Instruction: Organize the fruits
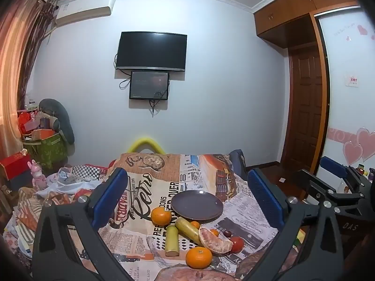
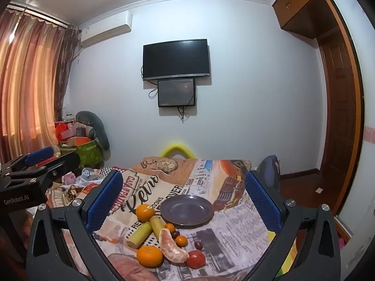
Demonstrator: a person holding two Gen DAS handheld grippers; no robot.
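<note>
Both grippers, left (image 1: 187,194) and right (image 2: 184,199), hang spread wide, holding nothing. Fruit pile (image 2: 164,241) sits lower center on the tablecloth (image 2: 234,222), just below the plate (image 2: 187,209).

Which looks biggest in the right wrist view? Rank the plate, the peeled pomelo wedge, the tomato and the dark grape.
1. plate, though farthest away
2. peeled pomelo wedge
3. tomato
4. dark grape

Round dark purple-grey plate (image 2: 187,209) lies flat and bare on the newspaper-print cloth. Just before it cluster two round oranges (image 2: 149,255), two yellow-green cane sticks (image 2: 140,234), a peeled pomelo wedge (image 2: 172,248), and a red tomato (image 2: 196,258).
</note>
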